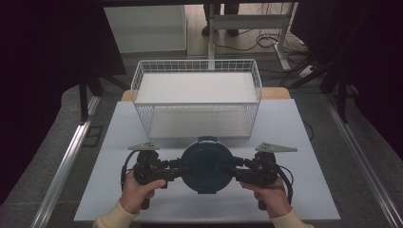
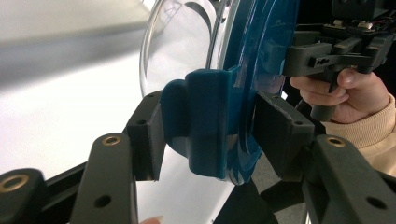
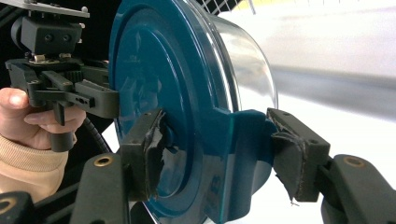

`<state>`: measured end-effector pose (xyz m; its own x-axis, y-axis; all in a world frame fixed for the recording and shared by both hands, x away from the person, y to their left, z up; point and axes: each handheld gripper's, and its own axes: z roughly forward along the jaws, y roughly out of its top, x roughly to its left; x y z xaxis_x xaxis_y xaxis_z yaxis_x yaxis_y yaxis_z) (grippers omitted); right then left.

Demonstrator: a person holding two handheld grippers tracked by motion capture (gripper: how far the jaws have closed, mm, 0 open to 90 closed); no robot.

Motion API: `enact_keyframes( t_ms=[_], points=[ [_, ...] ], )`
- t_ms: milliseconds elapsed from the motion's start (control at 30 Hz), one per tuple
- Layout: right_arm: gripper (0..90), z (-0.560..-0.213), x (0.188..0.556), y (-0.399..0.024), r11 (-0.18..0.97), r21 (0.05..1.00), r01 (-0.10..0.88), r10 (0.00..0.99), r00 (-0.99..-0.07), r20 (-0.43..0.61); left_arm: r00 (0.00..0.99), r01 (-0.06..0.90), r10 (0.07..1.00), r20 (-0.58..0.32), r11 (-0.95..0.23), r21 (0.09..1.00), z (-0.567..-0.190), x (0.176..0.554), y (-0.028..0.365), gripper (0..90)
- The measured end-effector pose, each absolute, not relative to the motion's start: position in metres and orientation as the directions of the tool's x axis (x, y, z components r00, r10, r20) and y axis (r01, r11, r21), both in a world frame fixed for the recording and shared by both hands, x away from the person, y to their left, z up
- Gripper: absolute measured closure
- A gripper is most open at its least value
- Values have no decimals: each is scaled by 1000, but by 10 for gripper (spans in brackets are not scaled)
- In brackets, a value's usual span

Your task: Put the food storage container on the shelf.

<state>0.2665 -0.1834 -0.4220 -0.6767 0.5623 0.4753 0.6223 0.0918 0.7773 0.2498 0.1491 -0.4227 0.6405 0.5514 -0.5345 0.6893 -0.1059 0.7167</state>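
Pale tabletop point(image 1: 142, 199), white wire basket point(image 1: 197, 97) at the back, round glass container with a teal lid point(image 1: 206, 164) carried between my two claws.

My left gripper point(image 1: 175, 170) pinches the lid's left clip, my right gripper point(image 1: 230, 171) clamps the right clip, and the container hangs just before the basket. I judge this the carry; next I must raise it level over the rim, both grips firm.

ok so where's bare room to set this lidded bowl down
Bare table lies left and right of the wire basket, and the basket's inside is bare too. The near middle is crowded: the lidded bowl is clamped between the left gripper and right gripper.
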Motion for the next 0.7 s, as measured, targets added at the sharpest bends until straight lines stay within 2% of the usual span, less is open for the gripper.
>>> enact_keyframes(
  t_ms=[700],
  points=[
    [393, -358, 288, -176, 107, 840, 533, 554, -733, 394, 694, 607, 559, -454, -115, 786, -360, 269, 157, 464]
  ],
)
